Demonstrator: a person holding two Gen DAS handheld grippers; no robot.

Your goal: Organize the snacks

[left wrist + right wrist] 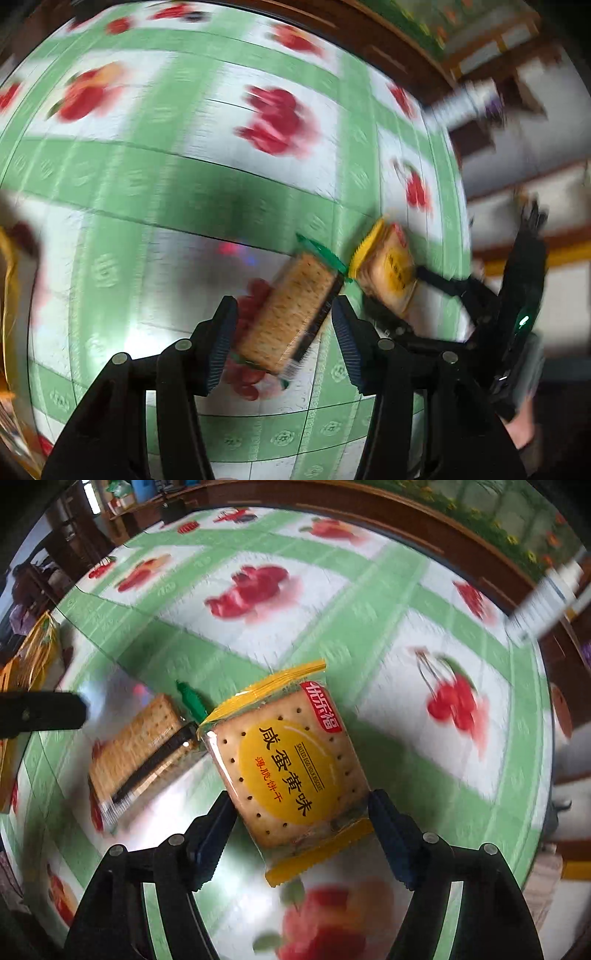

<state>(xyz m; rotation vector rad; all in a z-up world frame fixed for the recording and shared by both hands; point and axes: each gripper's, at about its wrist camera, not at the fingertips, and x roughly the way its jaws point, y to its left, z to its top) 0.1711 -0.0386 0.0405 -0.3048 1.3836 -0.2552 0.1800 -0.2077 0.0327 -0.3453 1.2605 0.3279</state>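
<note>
Left gripper (284,325) is spread around the green cracker pack (291,314); the left pad looks touching or nearly so, while the right pad stands just apart with a visible gap. Blur hides whether the pack rests on the desk (184,184) or is lifted. Risk: a loose, one-sided hold lets the pack slip or twist out, since it sits tilted between the pads.

Just right of it, the right gripper (301,808) brackets the yellow cracker pack (291,760), with pads at both side edges near its lower end. I cannot tell if they actually press it; the wrapper looks uncrushed. Risk: with the hold so low on the pack, the far end can droop or swing.

The two packs sit corner to corner, touching or nearly, ahead of both grippers. Risk: moving one drags or knocks the other, or the grippers collide.

Counts: two grippers, two cracker packs (one green, one yellow). An orange bag (33,657) lies far left of the right gripper, contents unclear.
</note>
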